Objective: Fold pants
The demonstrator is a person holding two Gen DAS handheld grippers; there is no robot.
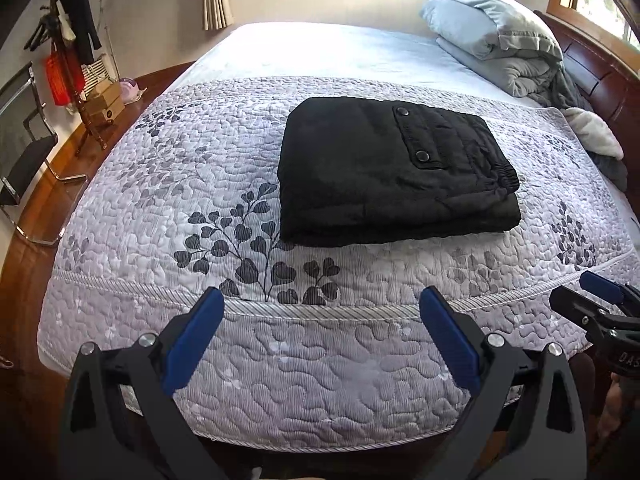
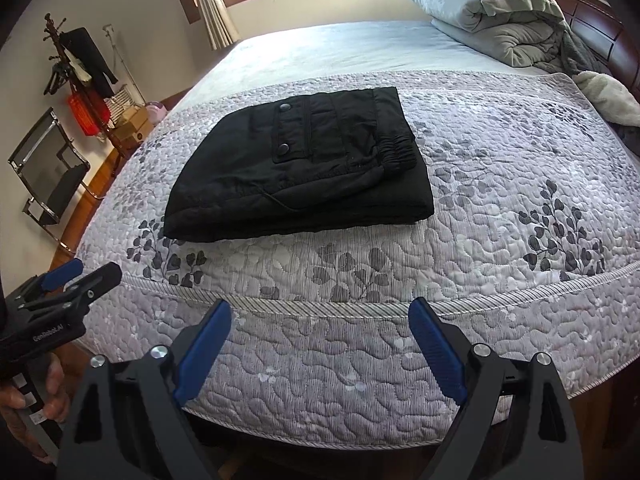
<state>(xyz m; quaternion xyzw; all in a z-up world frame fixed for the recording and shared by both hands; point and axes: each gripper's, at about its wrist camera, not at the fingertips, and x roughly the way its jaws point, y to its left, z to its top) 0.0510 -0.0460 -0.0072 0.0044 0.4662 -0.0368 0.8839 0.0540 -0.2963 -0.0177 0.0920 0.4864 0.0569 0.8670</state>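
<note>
Quilted bed cover [image 1: 320, 380] carries the black pants [image 1: 392, 176], folded into a compact stack. Left hand-held gripper [image 1: 320, 300] and right hand-held gripper [image 2: 320, 308] both hover near the bed edge, spread wide, holding nothing.

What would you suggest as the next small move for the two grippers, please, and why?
Probably none beyond keeping both clear. The black padded pants already lie as a compact, squared stack on the grey leaf-print quilt, while the left gripper and right gripper are open, empty and short of it at the bed's near edge.
</note>
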